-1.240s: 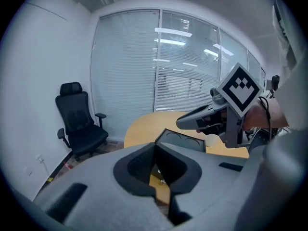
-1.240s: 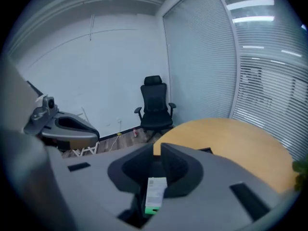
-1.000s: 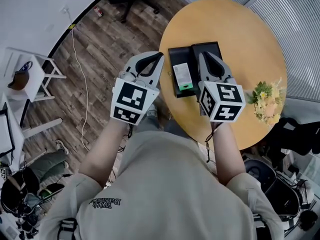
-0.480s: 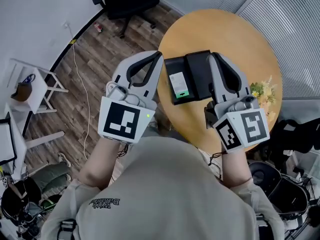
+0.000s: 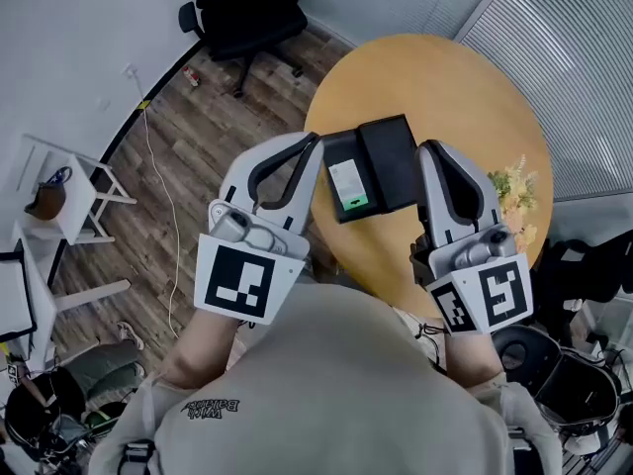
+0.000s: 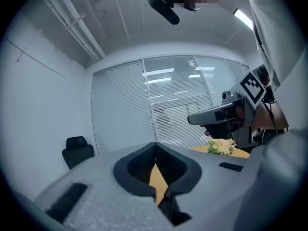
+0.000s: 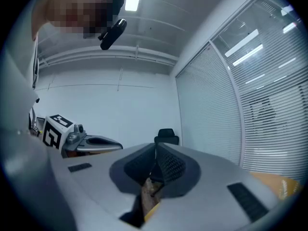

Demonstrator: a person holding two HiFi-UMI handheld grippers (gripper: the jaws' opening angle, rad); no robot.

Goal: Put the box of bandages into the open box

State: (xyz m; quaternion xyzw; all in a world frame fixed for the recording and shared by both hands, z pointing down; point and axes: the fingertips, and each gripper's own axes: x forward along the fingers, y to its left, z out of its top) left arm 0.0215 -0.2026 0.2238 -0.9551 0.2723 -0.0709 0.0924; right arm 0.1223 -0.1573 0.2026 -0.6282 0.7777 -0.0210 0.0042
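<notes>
**A:** Pose of the grippers?

**B:** Both are held up in front of the chest, well above the table [image 5: 445, 77], with the jaws pointed forward, away from the body. The left gripper [image 5: 316, 139] is carried on a bare forearm [image 5: 203, 339] just off the table's left edge, over the wood floor [image 5: 198, 117]. The right gripper [image 5: 427, 147] is held over the table's near edge. The marker cubes [image 5: 242, 280] are turned up toward the head camera.

**A:** Jaws?

**B:** Left: in its own view the tips are seen pressed together, and nothing is gripped. Only a sliver of table top is seen through the gap behind the tips. Right: closed fully as well, with nothing held.

**A:** Task items?

**B:** The open box [image 5: 391, 156], black with two halves laid side by side, is set near the table's left edge. From above it is framed between the two grippers' tips. The box of bandages [image 5: 348, 186], white with a green band, is laid flat in the left half. Neither item is touched by a gripper.

**A:** Anything else noted?

**B:** Flowers [image 5: 512, 181] are placed by the table's right edge, just beside the right gripper. A black office chair [image 5: 242, 8] is seen on the floor beyond the table's far-left edge.
</notes>
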